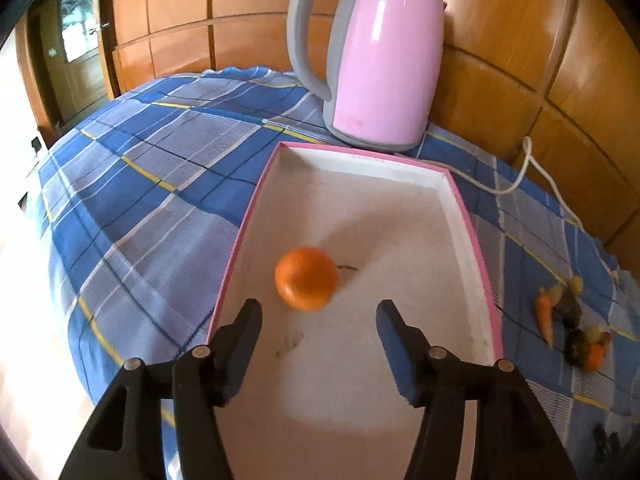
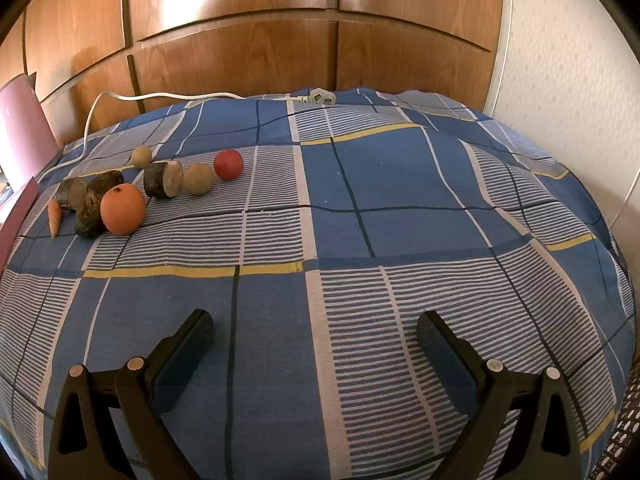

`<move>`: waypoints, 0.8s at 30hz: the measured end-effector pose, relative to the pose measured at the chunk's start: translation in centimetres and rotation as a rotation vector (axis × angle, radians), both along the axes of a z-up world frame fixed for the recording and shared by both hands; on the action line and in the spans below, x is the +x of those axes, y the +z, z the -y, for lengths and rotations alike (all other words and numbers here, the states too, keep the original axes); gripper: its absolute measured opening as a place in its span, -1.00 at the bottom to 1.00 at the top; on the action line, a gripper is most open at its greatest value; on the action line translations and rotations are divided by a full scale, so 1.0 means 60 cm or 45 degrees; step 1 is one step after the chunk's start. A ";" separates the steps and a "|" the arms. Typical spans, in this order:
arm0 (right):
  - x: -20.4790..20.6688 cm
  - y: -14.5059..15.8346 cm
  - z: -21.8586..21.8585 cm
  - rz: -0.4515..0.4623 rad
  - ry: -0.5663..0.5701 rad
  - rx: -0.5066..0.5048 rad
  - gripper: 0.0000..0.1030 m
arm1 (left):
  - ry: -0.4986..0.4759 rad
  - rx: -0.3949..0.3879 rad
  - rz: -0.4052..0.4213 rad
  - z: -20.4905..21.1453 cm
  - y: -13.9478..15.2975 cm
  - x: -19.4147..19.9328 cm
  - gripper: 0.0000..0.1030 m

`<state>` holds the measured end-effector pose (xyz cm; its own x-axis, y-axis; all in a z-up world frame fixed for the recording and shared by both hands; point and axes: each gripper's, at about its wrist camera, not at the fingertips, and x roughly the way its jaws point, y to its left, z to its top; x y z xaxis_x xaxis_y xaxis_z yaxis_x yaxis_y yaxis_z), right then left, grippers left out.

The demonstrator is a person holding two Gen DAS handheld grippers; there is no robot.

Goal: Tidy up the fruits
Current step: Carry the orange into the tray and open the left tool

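Fruit-sorting scene seen from both wrist cameras. Left gripper (image 1: 319,320), black-framed with blue pads, hangs above the near end of a shallow rectangular cardboard tray (image 1: 466,216) with white inside and pink rim; its jaws are spread, with nothing between them. A round orange fruit (image 1: 306,278) lies on the tray floor just ahead of the fingertips, nearer the left fingertip, touching neither pad; its outline is slightly blurred. Behind the tray's far end stands a pink electric kettle with a grey handle (image 1: 384,60), its white cord (image 1: 520,176) trailing to the right. The tray and kettle rest on a counter covered by a blue, white and yellow checked cloth (image 1: 152,184).

Right gripper (image 2: 316,326) is held over bare cloth, jaws wide apart and empty. Well ahead and to its left lies a loose group: a second round orange fruit (image 2: 122,209), a small orange carrot (image 2: 54,216) beside dark brown lumpy tubers (image 2: 86,200), a cut dark tuber with a pale face (image 2: 163,179), two tan round pieces (image 2: 198,178), and a red round fruit (image 2: 228,164). A white plug (image 2: 320,97) lies at the counter's far edge, before brown wooden cabinet doors (image 2: 240,48).
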<state>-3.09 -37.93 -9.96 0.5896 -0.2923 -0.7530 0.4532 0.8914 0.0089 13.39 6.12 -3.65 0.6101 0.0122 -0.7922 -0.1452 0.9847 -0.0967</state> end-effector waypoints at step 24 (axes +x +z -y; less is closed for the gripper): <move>0.019 0.016 0.016 -0.082 0.020 0.075 0.34 | -0.148 0.030 0.127 0.069 0.009 -0.183 0.70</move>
<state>-1.92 -38.86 -9.03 0.5437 -0.2375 -0.8050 0.4404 0.8972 0.0327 2.41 2.00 -3.09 0.6840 -0.0452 -0.7281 -0.0207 0.9965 -0.0813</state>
